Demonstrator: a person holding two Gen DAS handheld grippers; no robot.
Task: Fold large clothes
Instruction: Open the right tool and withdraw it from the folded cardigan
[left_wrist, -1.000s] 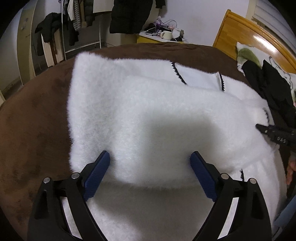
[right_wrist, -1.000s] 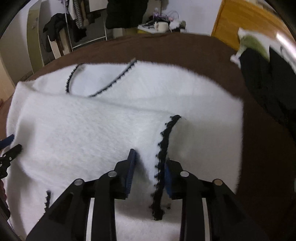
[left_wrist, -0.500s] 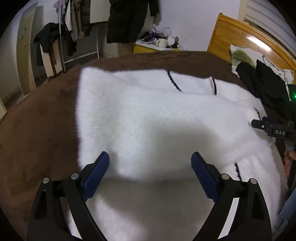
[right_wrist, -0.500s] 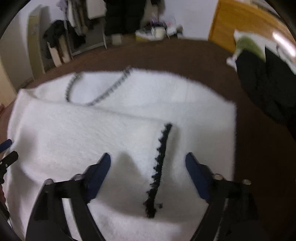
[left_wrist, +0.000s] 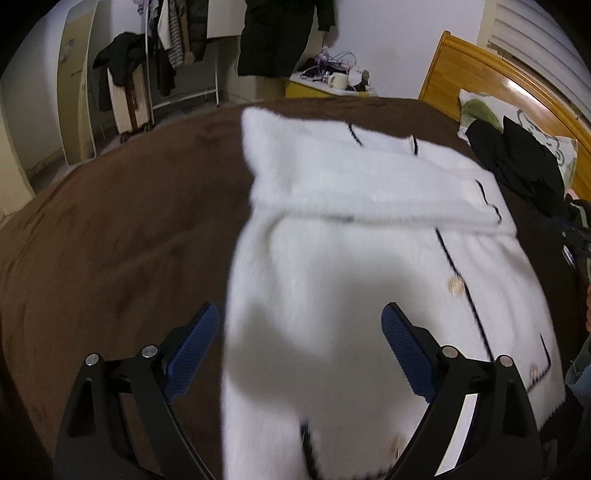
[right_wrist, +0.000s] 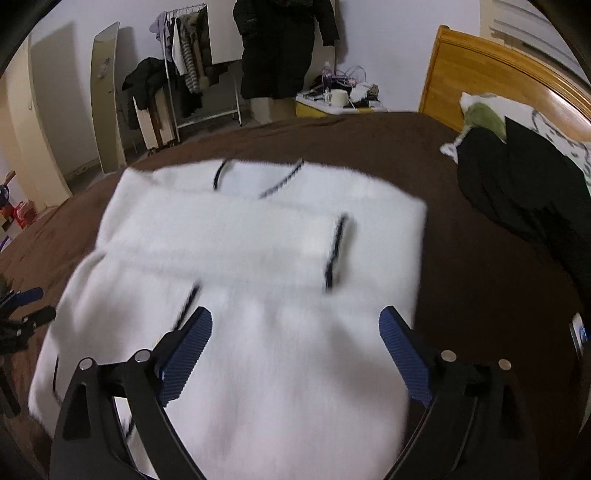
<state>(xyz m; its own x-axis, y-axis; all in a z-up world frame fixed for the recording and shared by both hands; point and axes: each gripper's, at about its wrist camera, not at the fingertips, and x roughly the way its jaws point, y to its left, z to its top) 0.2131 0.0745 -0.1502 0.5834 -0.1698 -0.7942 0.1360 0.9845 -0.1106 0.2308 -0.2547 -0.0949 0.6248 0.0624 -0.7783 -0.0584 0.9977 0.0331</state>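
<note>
My right gripper (right_wrist: 295, 349) has just been opening; its fingers (right_wrist: 184, 354) stand spread with nothing between them, above the white fluffy cardigan (right_wrist: 258, 277) at frame centre on the brown bed (right_wrist: 480, 295). My left gripper (left_wrist: 301, 350) is spread and empty too. The folded sleeve (right_wrist: 229, 236) lies loose across the upper middle; I judge a careless hem grab could drag it open.

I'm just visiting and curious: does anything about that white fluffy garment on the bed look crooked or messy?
Nothing stands out. The white garment lies flat on the brown blanket, its sleeve folded straight across the chest. Both tools are open and hold nothing. The dark clothes heaped by the pillow are the only untidy spot.
</note>
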